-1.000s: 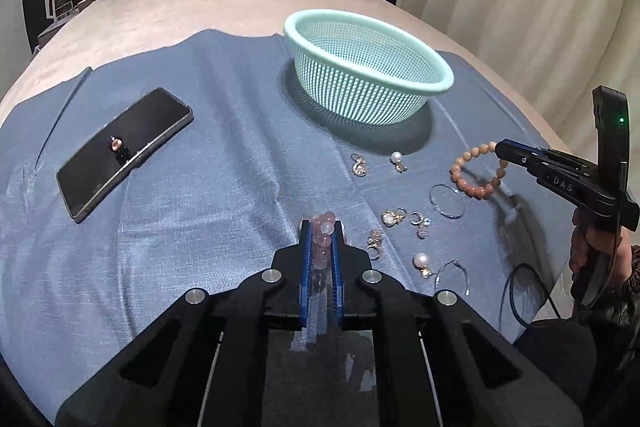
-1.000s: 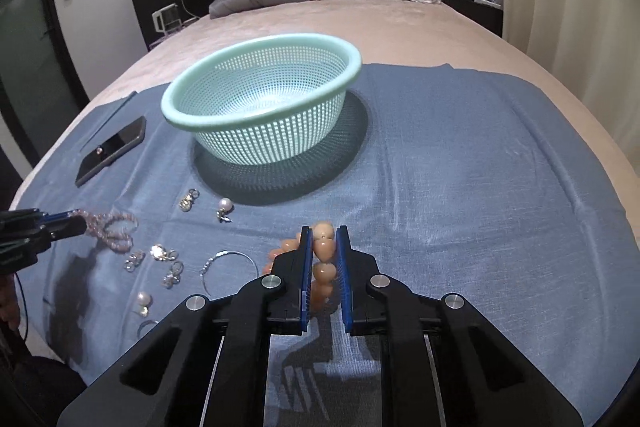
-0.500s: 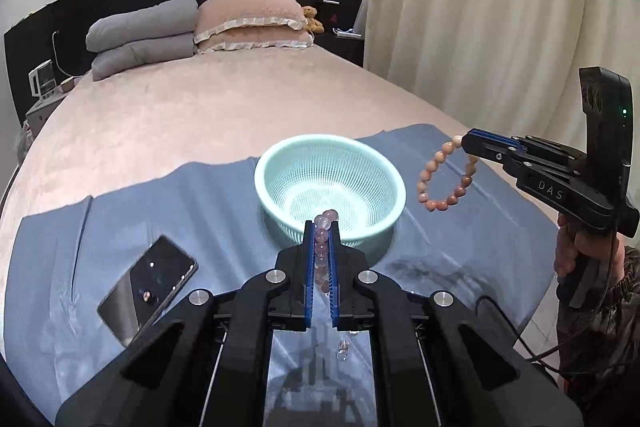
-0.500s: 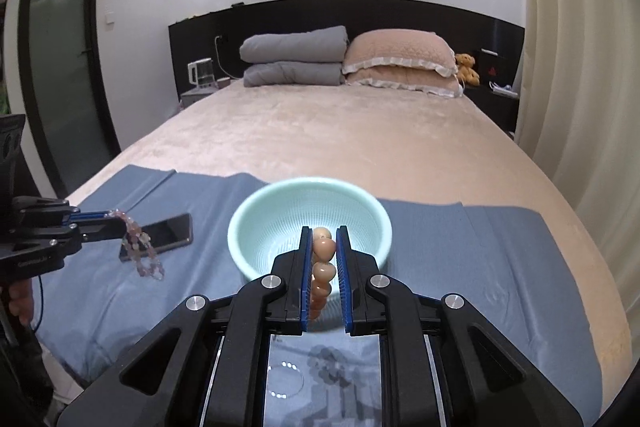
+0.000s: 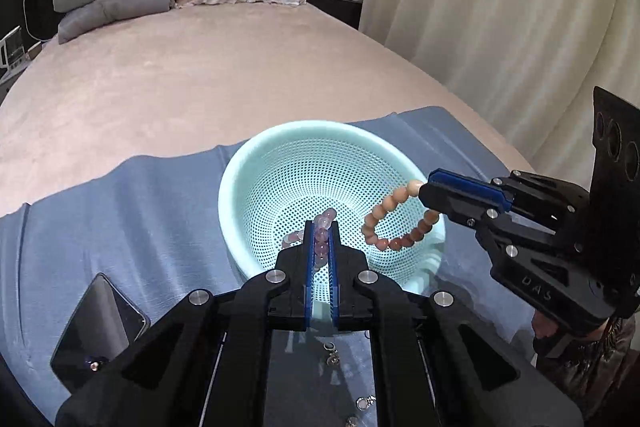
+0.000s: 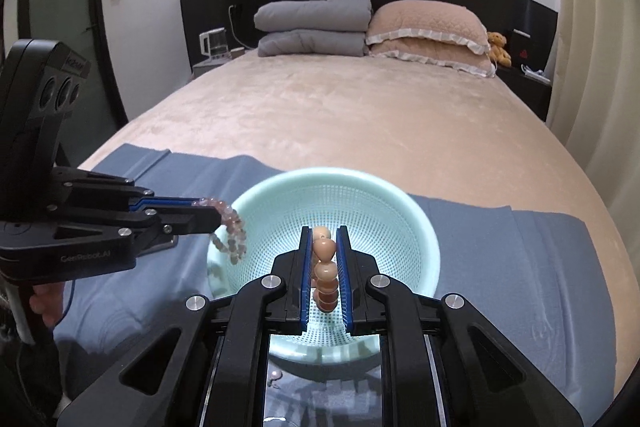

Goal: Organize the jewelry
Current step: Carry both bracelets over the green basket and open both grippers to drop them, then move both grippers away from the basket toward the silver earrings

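A mint-green perforated basket (image 5: 240,179) (image 6: 424,227) stands on a blue cloth (image 5: 120,211) (image 6: 560,267) spread over the bed. My left gripper (image 5: 322,227) (image 6: 218,213) is shut on a pale pink bead bracelet (image 5: 325,223) (image 6: 232,231), which dangles over the basket's left rim. My right gripper (image 6: 325,233) (image 5: 426,187) is shut on an orange bead bracelet (image 6: 325,267) (image 5: 384,227), hanging as a loop above the basket's inside. Small earrings and rings (image 5: 332,353) lie on the cloth under my left gripper, partly hidden by it.
A black phone (image 5: 100,331) lies on the cloth at the lower left. Grey and pink pillows (image 6: 360,27) sit against the dark headboard. Curtains (image 5: 500,7) hang to the right. A person's hand (image 6: 46,301) holds the left gripper's handle.
Both grippers lifted their bracelets off the cloth and carried them forward over the basket. The loose jewelry has dropped below the left gripper's view.
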A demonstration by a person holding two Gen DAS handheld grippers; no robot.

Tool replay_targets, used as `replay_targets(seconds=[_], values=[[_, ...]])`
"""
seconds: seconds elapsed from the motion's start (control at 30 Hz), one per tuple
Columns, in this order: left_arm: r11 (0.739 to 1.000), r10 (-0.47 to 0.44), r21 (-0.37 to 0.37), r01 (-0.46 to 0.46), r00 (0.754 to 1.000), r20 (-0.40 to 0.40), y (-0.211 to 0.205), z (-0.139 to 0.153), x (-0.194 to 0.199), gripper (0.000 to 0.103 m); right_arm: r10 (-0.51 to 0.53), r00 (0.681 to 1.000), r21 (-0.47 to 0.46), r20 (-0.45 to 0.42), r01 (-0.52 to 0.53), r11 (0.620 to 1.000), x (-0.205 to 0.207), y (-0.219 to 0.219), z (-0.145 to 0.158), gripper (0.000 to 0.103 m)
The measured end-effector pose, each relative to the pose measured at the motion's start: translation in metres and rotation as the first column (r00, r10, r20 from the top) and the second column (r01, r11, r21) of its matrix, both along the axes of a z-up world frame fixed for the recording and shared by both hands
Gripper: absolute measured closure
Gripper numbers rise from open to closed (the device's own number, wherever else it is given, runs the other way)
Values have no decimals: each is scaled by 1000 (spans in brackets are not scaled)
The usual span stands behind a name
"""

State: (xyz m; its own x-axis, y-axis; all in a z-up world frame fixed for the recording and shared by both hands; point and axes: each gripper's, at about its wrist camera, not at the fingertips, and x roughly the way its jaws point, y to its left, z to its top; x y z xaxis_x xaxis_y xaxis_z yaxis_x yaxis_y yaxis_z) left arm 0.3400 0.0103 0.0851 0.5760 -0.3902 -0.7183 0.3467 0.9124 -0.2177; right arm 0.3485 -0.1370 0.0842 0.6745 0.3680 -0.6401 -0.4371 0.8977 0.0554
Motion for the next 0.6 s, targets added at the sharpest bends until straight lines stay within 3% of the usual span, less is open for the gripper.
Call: replay_targets(seconds=[0.23, 0.43, 0.47, 0.5, 0.57, 0.6], values=[[1000, 3, 10, -2, 997, -75, -9, -46, 13, 97, -4, 996, -18, -94, 2, 1000, 14, -4, -41, 92], [1000, -9, 1, 9, 996, -87, -9, -47, 10, 96, -10, 995, -30, -100, 7, 1000, 10, -4, -42, 88], [1000, -13, 5, 14, 996, -87, -10, -46, 10, 96, -12, 995, -31, -95, 9, 999, 9, -4, -41, 79], [1000, -18, 6, 18, 996, -92, -10, -46, 10, 92, -16, 996, -35, -87, 13, 999, 7, -5, -40, 64], [1000, -26, -8, 25, 994, -104, -8, -44, 8, 84, -27, 998, -42, -56, 25, 999, 2, -7, -34, 47], [1000, -21, -2, 21, 995, -98, -8, -41, 6, 81, -28, 999, -42, -42, 26, 999, -1, -8, -31, 46]])
